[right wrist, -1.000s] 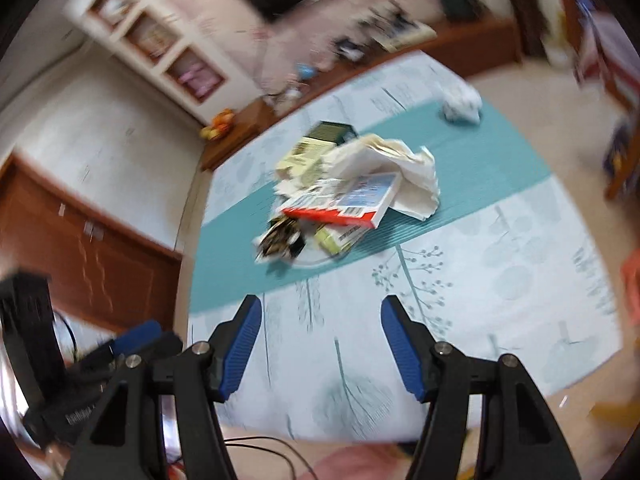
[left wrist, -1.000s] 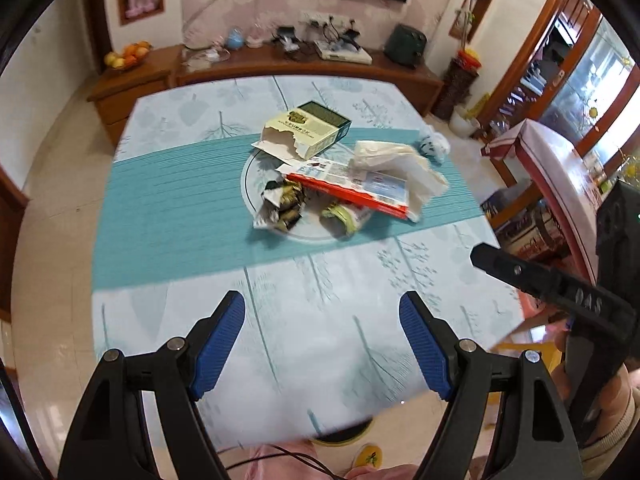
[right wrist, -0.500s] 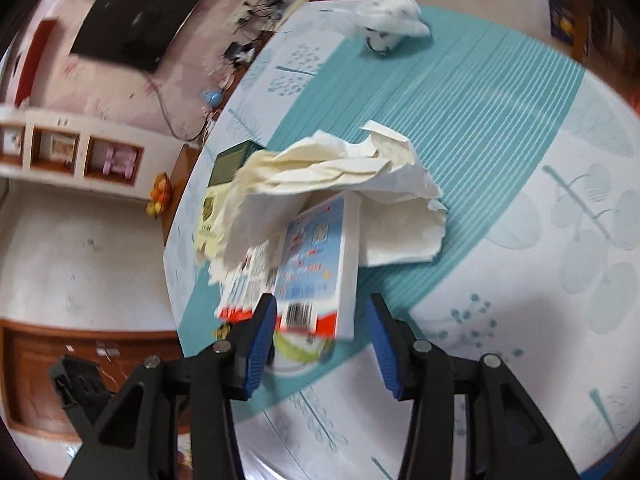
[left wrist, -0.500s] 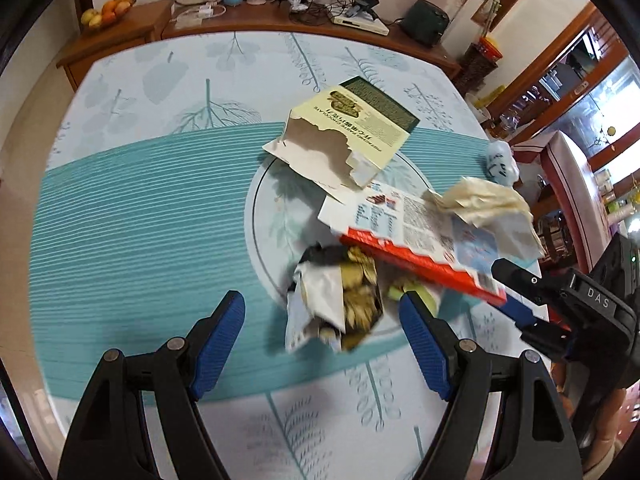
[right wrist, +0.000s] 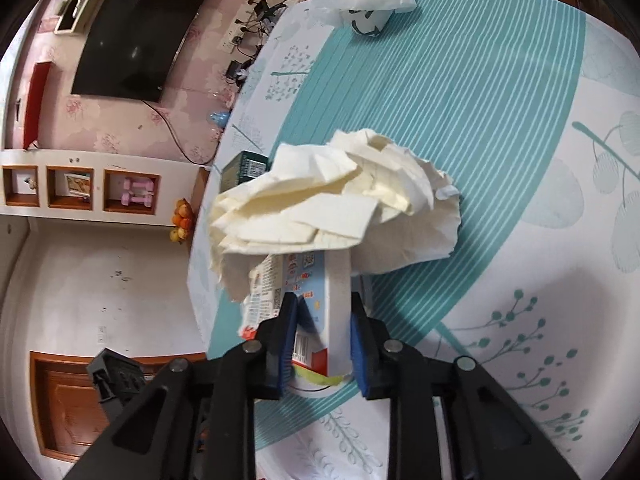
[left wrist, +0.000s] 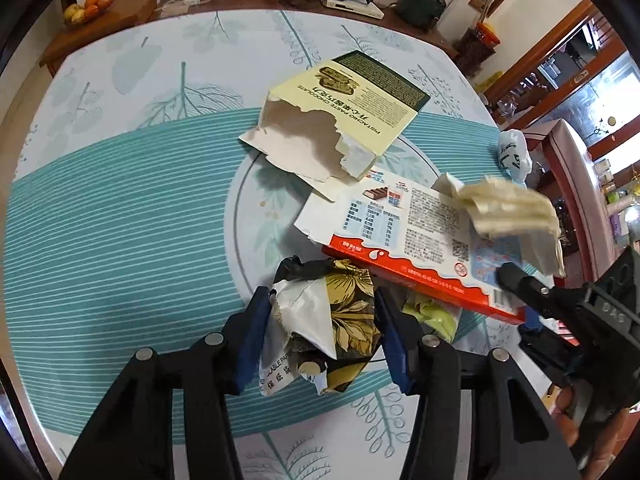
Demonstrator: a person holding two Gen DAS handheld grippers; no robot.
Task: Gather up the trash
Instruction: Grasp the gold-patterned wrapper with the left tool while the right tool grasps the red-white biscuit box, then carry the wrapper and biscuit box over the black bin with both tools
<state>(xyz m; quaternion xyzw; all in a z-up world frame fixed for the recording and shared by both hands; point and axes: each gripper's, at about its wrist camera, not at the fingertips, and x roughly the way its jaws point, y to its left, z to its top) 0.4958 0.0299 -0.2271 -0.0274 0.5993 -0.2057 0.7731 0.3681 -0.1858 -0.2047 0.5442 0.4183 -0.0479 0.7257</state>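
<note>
A crumpled black, gold and white wrapper [left wrist: 328,320] lies at the near rim of the round glass disc [left wrist: 244,216]. My left gripper [left wrist: 320,336] is shut on this wrapper, pads pressing both sides. A flat red and white chocolate box [left wrist: 416,240] lies to its right with crumpled cream paper [left wrist: 508,212] on its far end. My right gripper [right wrist: 324,344] is shut on the box's near end [right wrist: 328,312]; the cream paper [right wrist: 332,200] rests on top. A torn pistachio chocolate box [left wrist: 340,120] lies behind. A yellow-green wrapper [left wrist: 432,316] sits under the red box.
A white plastic bag [right wrist: 368,0] sits at the table's far right edge, also in the left wrist view [left wrist: 514,156]. The teal-banded tablecloth [left wrist: 120,220] covers the table. A wooden sideboard [left wrist: 120,12] with fruit and electronics stands behind. A red-topped stool [left wrist: 572,172] stands right.
Both grippers moved forward onto the pile and closed: the left on the crumpled wrapper, the right on the red and white box's end.
</note>
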